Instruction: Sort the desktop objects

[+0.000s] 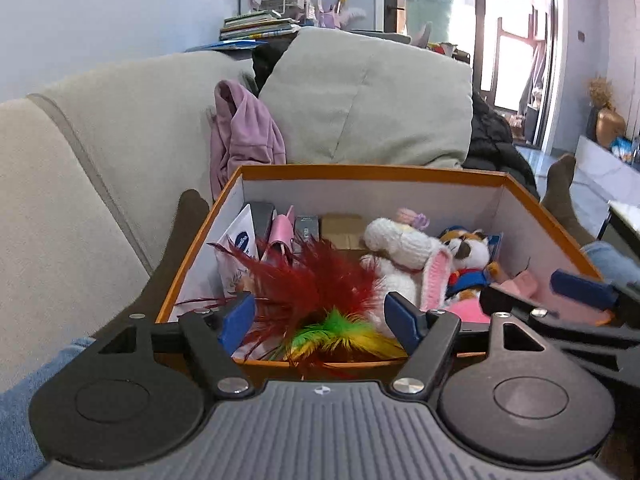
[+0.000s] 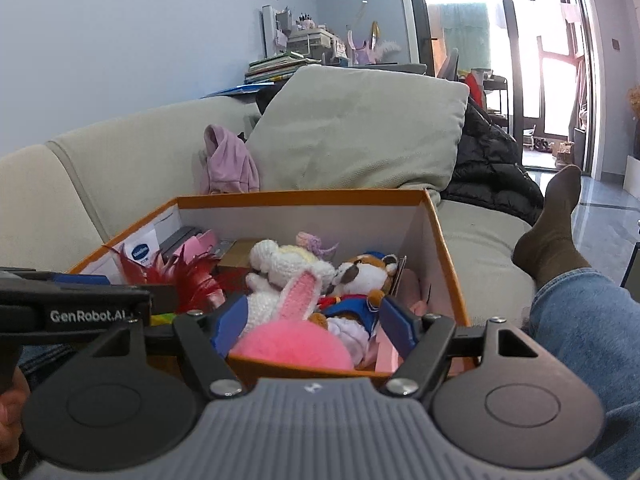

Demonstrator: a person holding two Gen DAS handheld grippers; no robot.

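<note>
An orange box (image 1: 360,169) with white inner walls rests on the person's lap, also in the right wrist view (image 2: 304,197). It holds a red, green and yellow feather toy (image 1: 320,296), a white knitted bunny (image 1: 404,252), a calico cat plush (image 1: 468,256), a pink fluffy ball (image 2: 292,346), a white tube (image 1: 240,240) and small cartons. My left gripper (image 1: 320,320) is open at the box's near edge, its blue fingers either side of the feathers. My right gripper (image 2: 310,326) is open at the near edge, around the pink ball and plush toys.
A beige sofa (image 1: 80,168) with a large cushion (image 1: 372,100), a lilac garment (image 1: 244,132) and a black jacket (image 2: 488,164) lie behind the box. The person's jeans-clad leg (image 2: 580,320) and socked foot (image 2: 556,220) stretch out to the right. Books are stacked behind the sofa (image 1: 256,26).
</note>
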